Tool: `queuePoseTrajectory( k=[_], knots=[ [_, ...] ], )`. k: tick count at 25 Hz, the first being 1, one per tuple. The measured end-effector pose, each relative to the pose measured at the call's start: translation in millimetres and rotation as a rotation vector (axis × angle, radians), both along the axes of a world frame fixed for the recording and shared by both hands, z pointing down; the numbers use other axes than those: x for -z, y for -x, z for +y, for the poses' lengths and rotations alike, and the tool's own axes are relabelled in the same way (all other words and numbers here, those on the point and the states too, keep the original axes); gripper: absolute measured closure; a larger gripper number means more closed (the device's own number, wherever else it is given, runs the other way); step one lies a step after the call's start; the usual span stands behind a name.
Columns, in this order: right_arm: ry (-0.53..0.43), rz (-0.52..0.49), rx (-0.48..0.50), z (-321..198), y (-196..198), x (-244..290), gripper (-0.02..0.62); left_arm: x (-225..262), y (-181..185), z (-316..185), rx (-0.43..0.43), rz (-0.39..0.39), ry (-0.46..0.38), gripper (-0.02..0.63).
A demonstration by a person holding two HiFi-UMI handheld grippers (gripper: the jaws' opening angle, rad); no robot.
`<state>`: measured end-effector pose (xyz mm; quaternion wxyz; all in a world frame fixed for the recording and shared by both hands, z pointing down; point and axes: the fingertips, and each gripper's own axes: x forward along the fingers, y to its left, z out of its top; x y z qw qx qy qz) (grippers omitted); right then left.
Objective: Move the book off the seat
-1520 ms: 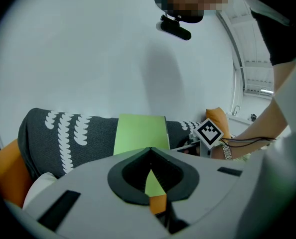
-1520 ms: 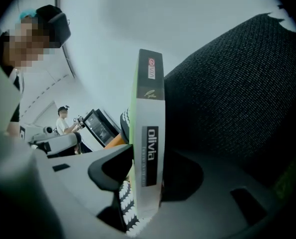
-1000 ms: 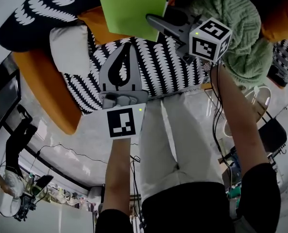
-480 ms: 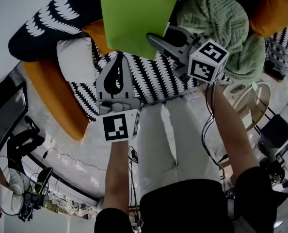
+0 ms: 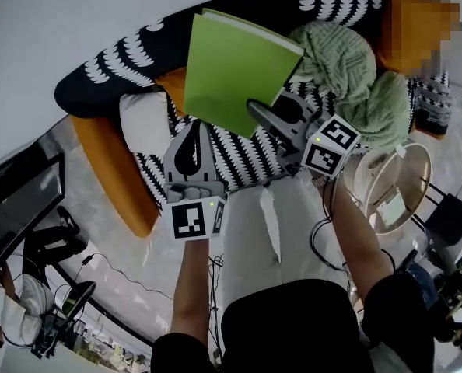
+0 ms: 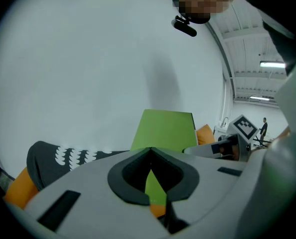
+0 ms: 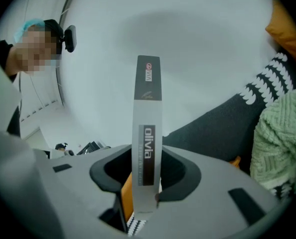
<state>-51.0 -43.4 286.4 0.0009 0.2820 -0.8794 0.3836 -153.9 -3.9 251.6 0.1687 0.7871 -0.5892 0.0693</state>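
Observation:
The green book (image 5: 239, 72) is in the air above the black-and-white patterned sofa seat (image 5: 243, 158), tilted, with no part resting on it. My right gripper (image 5: 256, 109) is shut on its lower right edge; in the right gripper view the grey spine (image 7: 147, 133) stands upright between the jaws. My left gripper (image 5: 194, 127) is shut with nothing in it, just below and left of the book and not touching it. In the left gripper view the book (image 6: 165, 131) shows beyond the closed tips (image 6: 150, 151).
A green knitted blanket (image 5: 348, 68) lies on the sofa to the right. A white pillow (image 5: 144, 127) and an orange cushion (image 5: 176, 88) sit at the left. The sofa has an orange side (image 5: 110, 173). A round side table (image 5: 390, 189) stands at right, a monitor (image 5: 17, 208) at left.
Both grippers have risen. The book has come up with the right gripper and now hangs higher over the seat. The left gripper has stayed shut and empty.

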Motion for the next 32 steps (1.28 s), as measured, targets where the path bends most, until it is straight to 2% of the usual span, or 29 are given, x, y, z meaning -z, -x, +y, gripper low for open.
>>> queuePoseTrajectory(
  k=[7,12,16,22,25,28,32],
  knots=[
    [-0.056,-0.057,-0.103,9,-20,93,0.448,76,1,-2,-0.012,0.019,-0.070,0.597],
    [-0.059,-0.101,-0.175,16,-35,142,0.448,125,-12,0,-0.073,0.023,-0.124,0.597],
    [-0.095,-0.110,-0.182,31,-36,183,0.448,166,-30,9,-0.121,0.040,-0.161,0.597],
    [-0.147,-0.127,-0.189,51,-37,231,0.448,205,-37,29,-0.152,0.050,-0.161,0.595],
    [-0.184,-0.144,-0.215,54,-64,255,0.448,218,-49,37,-0.168,0.037,-0.152,0.596],
    [-0.229,-0.151,-0.264,49,-98,280,0.449,239,-65,36,-0.190,0.019,-0.187,0.597],
    [-0.281,-0.153,-0.326,51,-108,307,0.449,266,-66,37,-0.217,0.030,-0.244,0.597]
  ],
)
